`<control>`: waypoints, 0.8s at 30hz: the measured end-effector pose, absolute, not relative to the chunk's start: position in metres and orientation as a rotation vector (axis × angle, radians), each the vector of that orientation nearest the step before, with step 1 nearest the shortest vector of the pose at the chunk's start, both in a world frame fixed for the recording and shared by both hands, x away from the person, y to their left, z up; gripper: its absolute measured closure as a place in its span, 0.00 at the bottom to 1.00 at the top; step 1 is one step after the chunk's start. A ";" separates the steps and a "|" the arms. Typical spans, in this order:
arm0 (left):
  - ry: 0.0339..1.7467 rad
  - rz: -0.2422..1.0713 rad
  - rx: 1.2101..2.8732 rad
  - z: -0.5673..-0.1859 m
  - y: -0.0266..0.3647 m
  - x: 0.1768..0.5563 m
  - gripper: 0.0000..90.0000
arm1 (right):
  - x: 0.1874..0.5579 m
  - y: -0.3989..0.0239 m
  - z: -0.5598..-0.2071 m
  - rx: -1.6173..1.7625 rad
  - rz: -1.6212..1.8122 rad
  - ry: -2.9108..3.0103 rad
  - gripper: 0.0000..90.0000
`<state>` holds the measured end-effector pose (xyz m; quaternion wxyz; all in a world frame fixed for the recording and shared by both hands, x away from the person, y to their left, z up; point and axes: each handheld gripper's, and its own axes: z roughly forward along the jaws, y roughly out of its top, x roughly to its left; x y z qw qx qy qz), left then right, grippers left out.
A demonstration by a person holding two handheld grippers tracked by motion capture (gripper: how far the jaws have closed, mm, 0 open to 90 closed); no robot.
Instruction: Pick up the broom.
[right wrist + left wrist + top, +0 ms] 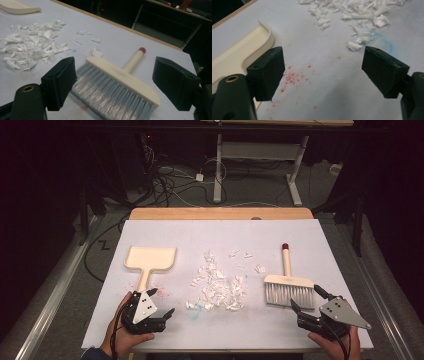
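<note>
My right gripper [306, 301] hangs with its jaws spread wide and nothing between them; in the right gripper view the brush [117, 82] lies just ahead of the pads, bristles toward me, its cream handle with the red tip pointing away across the table. The jaws frame the bristle end, not the handle — so there is no grip yet. My left gripper [161, 304] is likewise released and empty, low over the white table cover [300, 237]; in its own view the dustpan [239, 56] sits just beside the left pad, its handle running back toward me, and a scatter of red specks [292, 77] marks the cover between the jaws.

Beyond both tools, between them, lies the pile of white scraps [217, 285], with a few stray pieces nearer the brush. The dustpan rests left of the pile, the brush right of it, both flat on the cover and apart from the scraps.

I judge this to be the opening step: picking up the tools before any sweeping. Next I would swing the right gripper round the head of the brush to reach the handle, since the bristles would give a poor hold — and slide the left sideways onto the dustpan's handle, closing squarely so the pan stays flat.
</note>
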<state>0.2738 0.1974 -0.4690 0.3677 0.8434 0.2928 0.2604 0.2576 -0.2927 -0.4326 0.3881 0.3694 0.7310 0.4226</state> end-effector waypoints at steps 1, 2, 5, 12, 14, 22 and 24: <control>0.751 0.667 2.171 -0.469 0.197 0.274 0.20 | 0.258 -0.293 -0.433 0.937 1.077 1.859 0.22; 0.749 0.666 2.175 -0.470 0.196 0.274 0.20 | 0.259 -0.294 -0.432 0.939 1.078 1.857 0.22; 0.733 0.668 2.190 -0.470 0.195 0.272 0.20 | 0.259 -0.295 -0.432 0.944 1.084 1.851 0.22; 0.727 0.655 2.205 -0.473 0.196 0.271 0.20 | 0.272 -0.294 -0.430 0.973 1.027 1.866 0.22; 0.731 0.653 2.205 -0.473 0.196 0.269 0.20 | 0.278 -0.294 -0.429 0.983 1.025 1.865 0.22; 0.732 0.654 2.210 -0.474 0.196 0.268 0.20 | 0.326 -0.287 -0.418 1.070 0.929 1.918 0.26; 0.729 0.648 2.219 -0.475 0.195 0.269 0.20 | 0.344 -0.285 -0.418 1.115 0.891 1.935 0.26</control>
